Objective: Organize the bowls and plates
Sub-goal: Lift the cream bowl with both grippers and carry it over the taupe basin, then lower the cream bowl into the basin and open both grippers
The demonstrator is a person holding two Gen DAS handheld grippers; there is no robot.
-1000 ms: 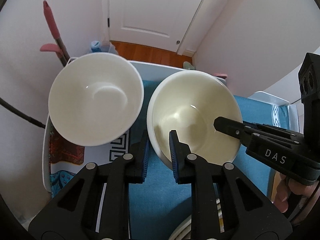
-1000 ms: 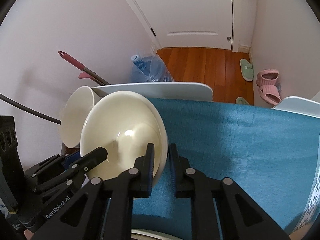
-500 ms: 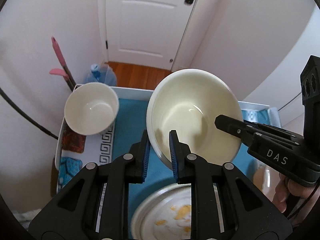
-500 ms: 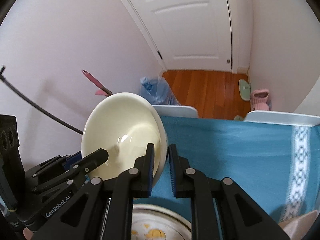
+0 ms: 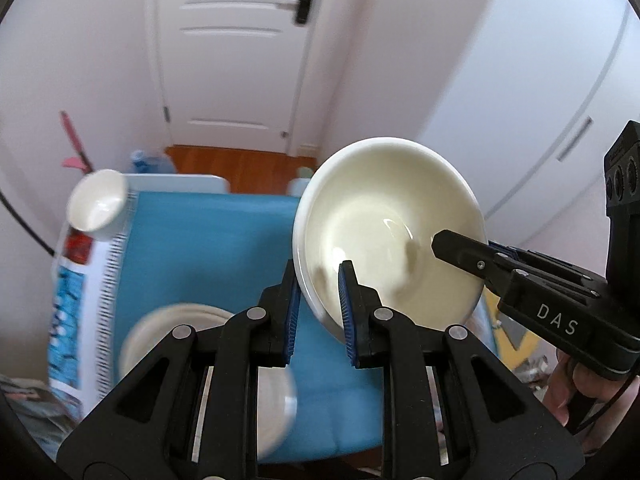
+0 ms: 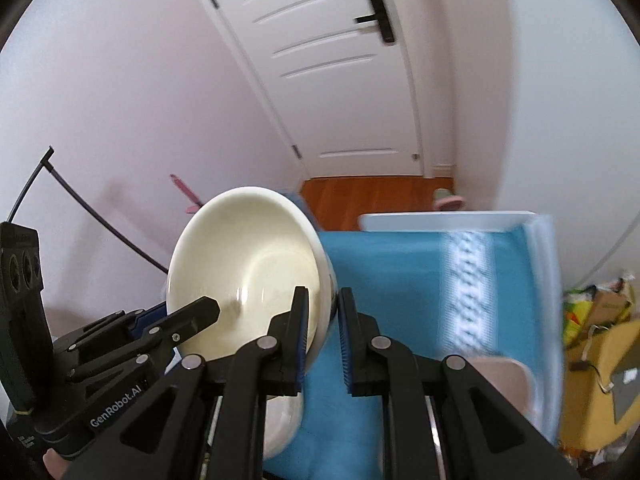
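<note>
Left wrist view is showing the cream bowl (image 5: 388, 224) riding higher than a second ago: earlier it was hanging just beside the white bowl (image 5: 98, 205) at the far left of the table, and now that white bowl is shrinking into the far corner while a plate (image 5: 176, 332) is appearing on the near side, below the left gripper (image 5: 318, 308). Its blue ribbed pads are pinching the cream bowl's near rim, one inside and one outside, and the right gripper (image 5: 460, 246) is biting the rim on the right. So the lift is looking complete and the carry toward a stack is probably starting. Glazed and glossy, the bowl is catching a bright highlight; it is round and deep, with a thick rolled lip. A woven blue tablecloth (image 5: 208, 248) with a patterned white border is covering the table. Right wrist view is showing the same bowl tilted on edge, well above the cloth, with the right gripper's pads nipping the thin wall and the left gripper reaching in from the left. Smooth glaze is likely making this two-point hold slippery.
</note>
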